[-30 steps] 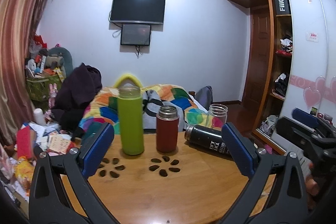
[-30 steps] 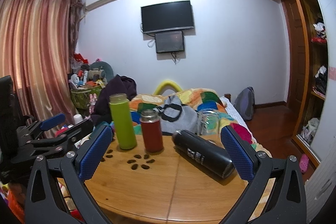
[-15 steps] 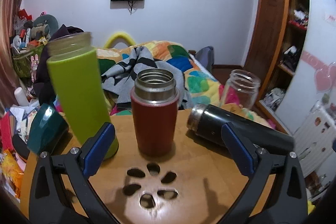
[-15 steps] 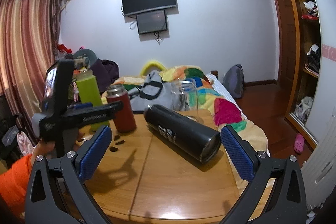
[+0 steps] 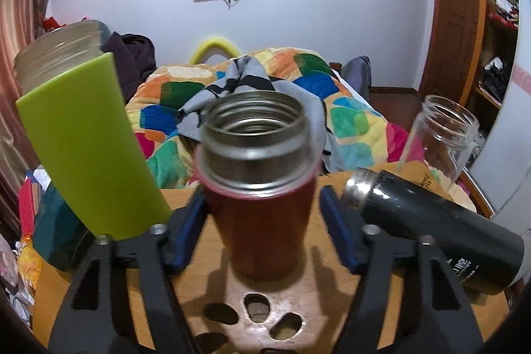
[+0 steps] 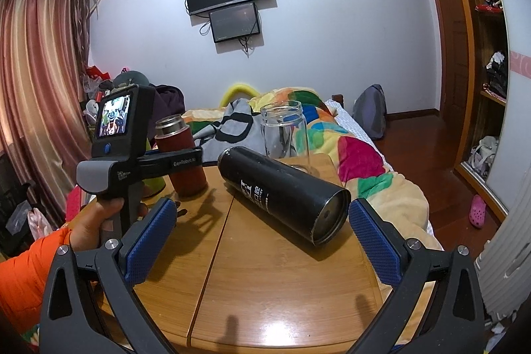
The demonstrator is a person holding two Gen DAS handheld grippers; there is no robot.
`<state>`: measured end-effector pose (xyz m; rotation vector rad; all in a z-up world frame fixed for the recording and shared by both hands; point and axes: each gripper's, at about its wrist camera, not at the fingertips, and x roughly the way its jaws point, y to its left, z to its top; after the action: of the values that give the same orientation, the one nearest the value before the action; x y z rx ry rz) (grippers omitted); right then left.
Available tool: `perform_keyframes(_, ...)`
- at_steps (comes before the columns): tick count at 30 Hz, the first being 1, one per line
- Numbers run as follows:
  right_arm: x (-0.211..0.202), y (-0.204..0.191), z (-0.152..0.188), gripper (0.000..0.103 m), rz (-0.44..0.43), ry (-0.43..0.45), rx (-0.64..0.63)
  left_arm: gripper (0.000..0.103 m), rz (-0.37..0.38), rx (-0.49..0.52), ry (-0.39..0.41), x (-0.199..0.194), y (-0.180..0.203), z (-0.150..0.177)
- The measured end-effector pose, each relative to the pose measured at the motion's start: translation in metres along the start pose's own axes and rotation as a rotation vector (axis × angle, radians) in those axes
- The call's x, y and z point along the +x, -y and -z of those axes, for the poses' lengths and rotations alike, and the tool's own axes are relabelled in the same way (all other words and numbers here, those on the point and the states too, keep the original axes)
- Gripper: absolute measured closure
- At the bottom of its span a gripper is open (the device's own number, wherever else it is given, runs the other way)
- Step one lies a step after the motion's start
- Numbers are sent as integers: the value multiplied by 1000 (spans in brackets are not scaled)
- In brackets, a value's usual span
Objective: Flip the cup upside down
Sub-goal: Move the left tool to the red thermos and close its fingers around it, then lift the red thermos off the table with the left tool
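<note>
A red cup [image 5: 265,211] with a steel rim stands upright and open on the round wooden table [image 5: 381,314]. My left gripper [image 5: 262,221] has its blue pads on either side of the cup, left pad close, right pad a small gap away. The cup also shows in the right wrist view [image 6: 182,161], with the left gripper [image 6: 172,160] around it. My right gripper [image 6: 262,244] is open and empty, hovering over the table in front of a black flask [image 6: 282,188] lying on its side.
A tall green bottle [image 5: 86,155] stands left of the red cup. A clear glass jar [image 5: 438,138] stands at the table's far right, behind the black flask [image 5: 438,231]. A bed with a colourful quilt [image 6: 332,148] lies beyond the table.
My left gripper has moved forward around the red cup and its jaws have narrowed onto it. My right gripper has moved closer to the black flask.
</note>
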<state>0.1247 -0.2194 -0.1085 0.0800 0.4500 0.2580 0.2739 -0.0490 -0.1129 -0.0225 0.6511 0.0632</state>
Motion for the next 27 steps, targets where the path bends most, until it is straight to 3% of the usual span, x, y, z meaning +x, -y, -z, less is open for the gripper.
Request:
perform_keyframes(10,0,-8,2,0,6,-6,-28,42,121,45,-43,-22,-4,10)
perform_keyframes(22,-2,-39,24,0,-69,-22,-132,42,309,230,-85,-108,-6,60)
perform_keyframes(27,-8,-47,34,0,-116,-29,-161,42,344,289,-68,-143,-6,83)
